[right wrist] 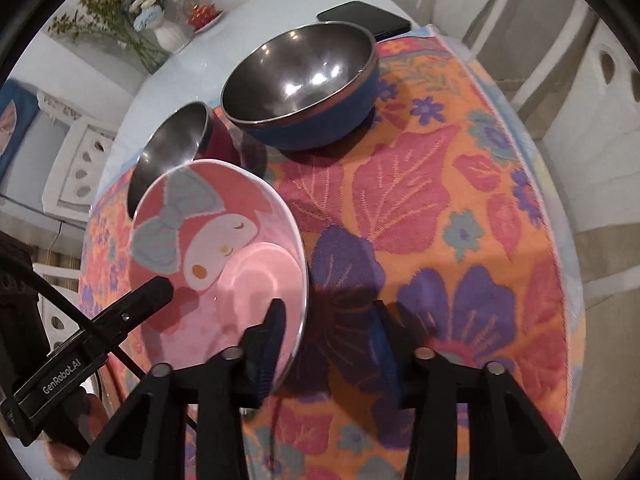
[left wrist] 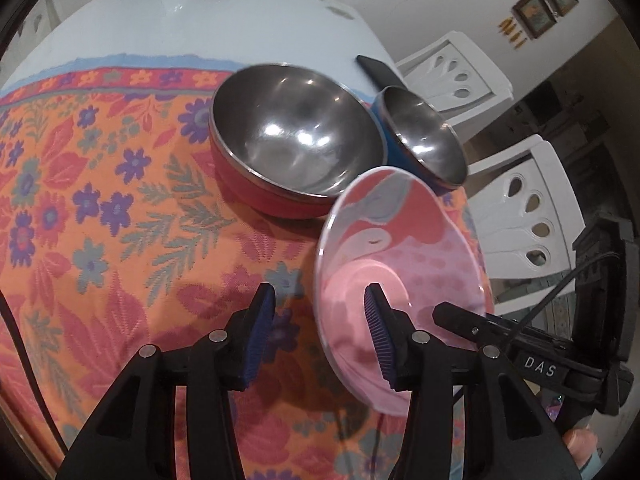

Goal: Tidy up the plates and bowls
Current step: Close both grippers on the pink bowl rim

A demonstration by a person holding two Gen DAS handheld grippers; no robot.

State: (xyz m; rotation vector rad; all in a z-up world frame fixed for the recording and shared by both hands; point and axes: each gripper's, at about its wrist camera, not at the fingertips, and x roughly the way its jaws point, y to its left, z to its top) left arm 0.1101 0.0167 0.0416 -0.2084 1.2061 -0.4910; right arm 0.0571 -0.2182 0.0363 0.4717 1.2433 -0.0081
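A pink bowl [left wrist: 400, 248] [right wrist: 224, 280] with a cartoon face and a grey bow is over the flowered cloth, close to both grippers. My left gripper [left wrist: 319, 290] straddles its left rim, one pad inside and the other well outside, not pressing. My right gripper [right wrist: 329, 305] straddles the opposite rim, its left finger [right wrist: 276, 328] inside and a gap left to the outer one. Each view shows the other gripper's finger reaching into the bowl. Behind stand a red bowl [left wrist: 296, 136] [right wrist: 172, 148] and a blue bowl [left wrist: 424, 136] [right wrist: 300, 68], both steel inside and empty.
An orange flowered cloth [left wrist: 100, 200] [right wrist: 440, 200] covers the near part of a white table [left wrist: 160, 20]. A black phone [left wrist: 376, 68] [right wrist: 364, 16] lies behind the bowls. A vase of flowers [right wrist: 168, 36] and a small red dish [right wrist: 204, 16] stand far back. White plastic chairs [left wrist: 528, 208] flank the table.
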